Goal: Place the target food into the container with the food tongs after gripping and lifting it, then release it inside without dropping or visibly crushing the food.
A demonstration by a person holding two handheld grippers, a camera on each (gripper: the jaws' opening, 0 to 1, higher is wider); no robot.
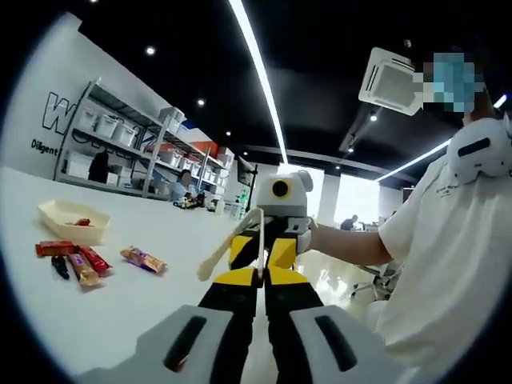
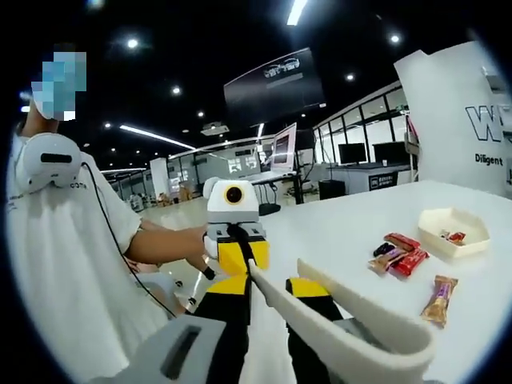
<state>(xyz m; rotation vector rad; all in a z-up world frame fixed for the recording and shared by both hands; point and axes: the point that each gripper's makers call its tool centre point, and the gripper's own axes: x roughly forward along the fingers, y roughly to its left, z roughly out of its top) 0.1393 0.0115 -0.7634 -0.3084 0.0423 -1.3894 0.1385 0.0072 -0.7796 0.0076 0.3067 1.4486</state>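
The white food tongs (image 2: 344, 320) are held pinched in the right gripper (image 2: 264, 336), while the state of the left gripper (image 1: 264, 336) cannot be told. The snack bars (image 1: 76, 260) lie on the table (image 1: 160, 304) just beside the beige container (image 1: 72, 220). The tongs should be lowered over one bar and closed gently, so that it is not crushed.

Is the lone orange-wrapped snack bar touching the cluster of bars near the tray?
Apart. The left gripper view shows bare white table between the lone snack bar and the cluster of bars; the right gripper view shows the same gap.
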